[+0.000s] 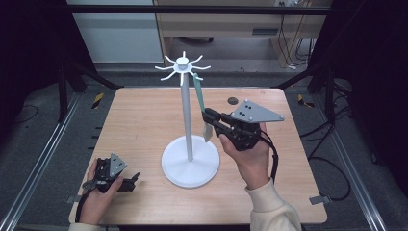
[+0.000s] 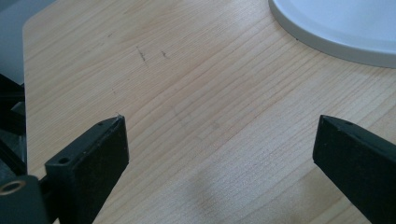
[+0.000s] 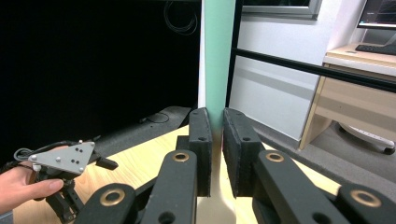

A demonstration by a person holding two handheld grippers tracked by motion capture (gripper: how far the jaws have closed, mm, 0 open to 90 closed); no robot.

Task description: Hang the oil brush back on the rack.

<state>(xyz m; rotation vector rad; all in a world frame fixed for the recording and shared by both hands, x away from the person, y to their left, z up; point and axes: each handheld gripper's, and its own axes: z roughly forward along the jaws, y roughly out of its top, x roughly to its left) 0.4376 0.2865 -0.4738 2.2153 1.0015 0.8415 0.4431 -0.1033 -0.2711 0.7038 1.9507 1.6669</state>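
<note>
Right gripper [image 1: 208, 117], jaws closed on a green-handled utensil [image 3: 218, 56] hanging from the white stand [image 1: 188, 120]; left gripper [image 2: 219, 154], jaws open, near the desk's [image 1: 144, 115] front-left corner.

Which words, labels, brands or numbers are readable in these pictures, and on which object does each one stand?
None: no readable text stands on the white stand, the green spatula, the table or either gripper, right or left.
The dark label on the cabinet behind the table is too small to read.
</note>
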